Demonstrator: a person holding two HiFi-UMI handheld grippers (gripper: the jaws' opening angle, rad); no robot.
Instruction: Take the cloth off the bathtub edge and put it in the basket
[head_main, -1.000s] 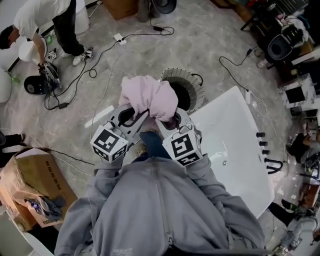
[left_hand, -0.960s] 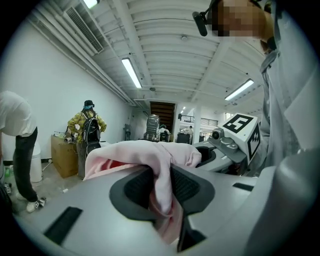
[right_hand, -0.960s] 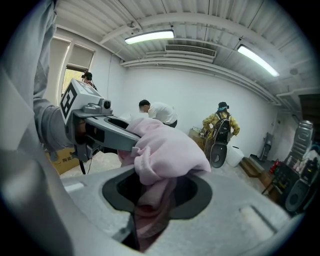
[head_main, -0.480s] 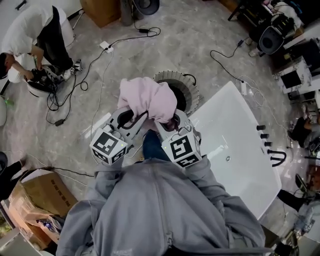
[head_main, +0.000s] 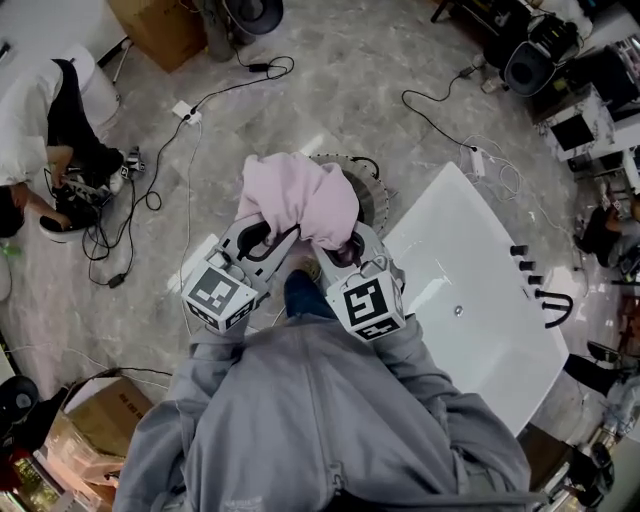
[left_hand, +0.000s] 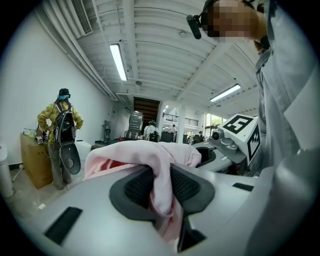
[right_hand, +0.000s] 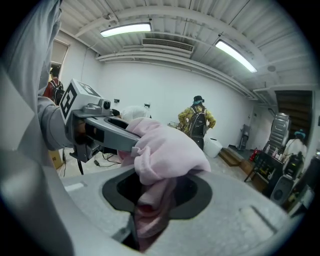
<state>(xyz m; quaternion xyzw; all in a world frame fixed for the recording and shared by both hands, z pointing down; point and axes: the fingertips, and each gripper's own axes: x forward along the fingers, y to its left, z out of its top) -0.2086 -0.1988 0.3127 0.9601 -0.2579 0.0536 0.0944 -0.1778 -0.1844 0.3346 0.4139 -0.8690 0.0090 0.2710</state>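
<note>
A bunched pink cloth (head_main: 298, 196) hangs in the air between my two grippers, in front of my chest. My left gripper (head_main: 262, 234) is shut on the cloth's left part; in the left gripper view a fold of the cloth (left_hand: 162, 180) is pinched between the dark pads. My right gripper (head_main: 343, 245) is shut on the cloth's right part, where the cloth (right_hand: 165, 155) bulges over the jaws. The round ribbed basket (head_main: 368, 185) stands on the floor just beyond and under the cloth, mostly hidden by it. The white bathtub (head_main: 480, 300) lies to the right.
Cables (head_main: 190, 110) and a power strip trail over the stone floor. A person (head_main: 45, 130) crouches at the far left. Cardboard boxes (head_main: 85, 445) stand at lower left and at the top. Black taps (head_main: 545, 300) sit on the tub's right rim. Another person (right_hand: 197, 120) stands further off.
Both grippers keep their hold on the cloth. The basket has slid further under the cloth and is now more hidden; the floor and the tub have shifted in the head view.
</note>
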